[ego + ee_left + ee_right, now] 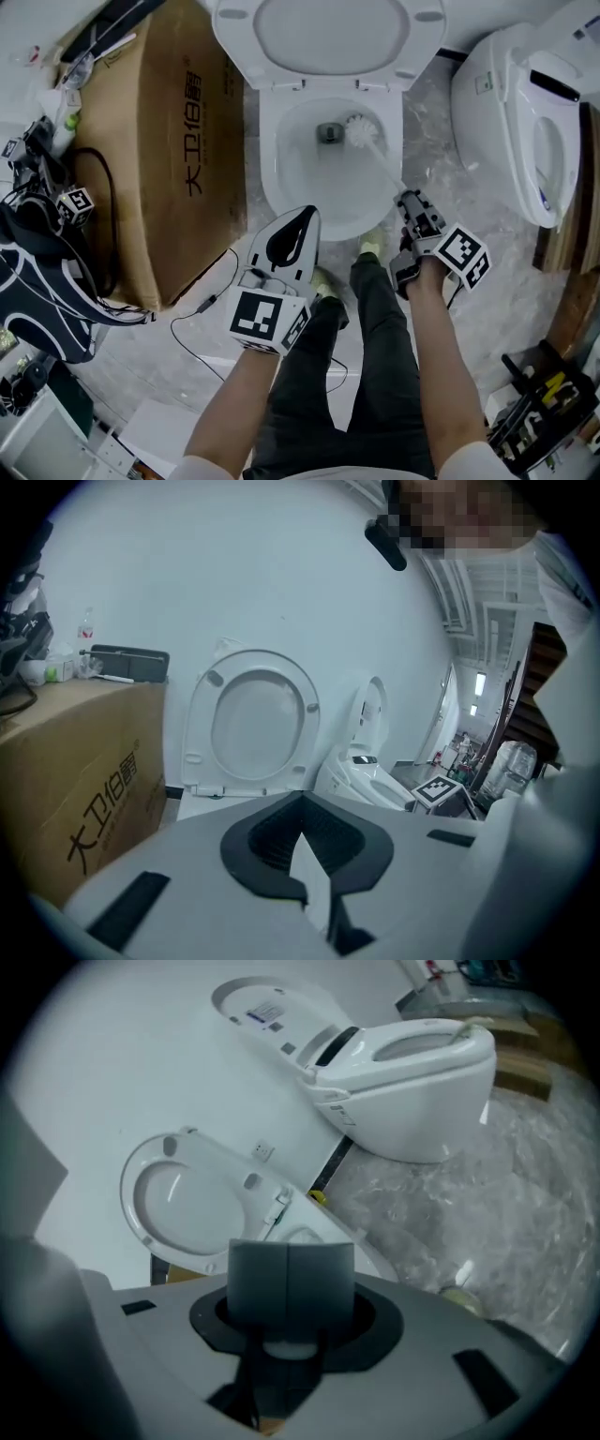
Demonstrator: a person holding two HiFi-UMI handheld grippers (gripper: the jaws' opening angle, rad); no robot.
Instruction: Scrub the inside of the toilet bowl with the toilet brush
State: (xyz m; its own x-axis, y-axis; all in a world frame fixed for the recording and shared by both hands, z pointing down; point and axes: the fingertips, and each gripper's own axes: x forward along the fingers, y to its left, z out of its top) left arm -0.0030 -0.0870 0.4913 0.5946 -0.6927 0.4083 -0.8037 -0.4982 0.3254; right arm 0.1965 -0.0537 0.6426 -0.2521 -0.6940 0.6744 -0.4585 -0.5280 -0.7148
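Workshop or storeroom: toilet (pixel 270 173), spare toilet (pixel 497 103), cardboard carton (pixel 141 159).

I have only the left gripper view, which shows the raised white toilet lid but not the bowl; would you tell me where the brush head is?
Observer: The white bristle head of the toilet brush is down inside the white ceramic toilet bowl, beside the dark drain opening.
Operator: Which tool holds it?
Observer: The right tool, shut on the thin white handle.
Operator: And where is my left tool?
Observer: The left tool is over the bowl's front rim.
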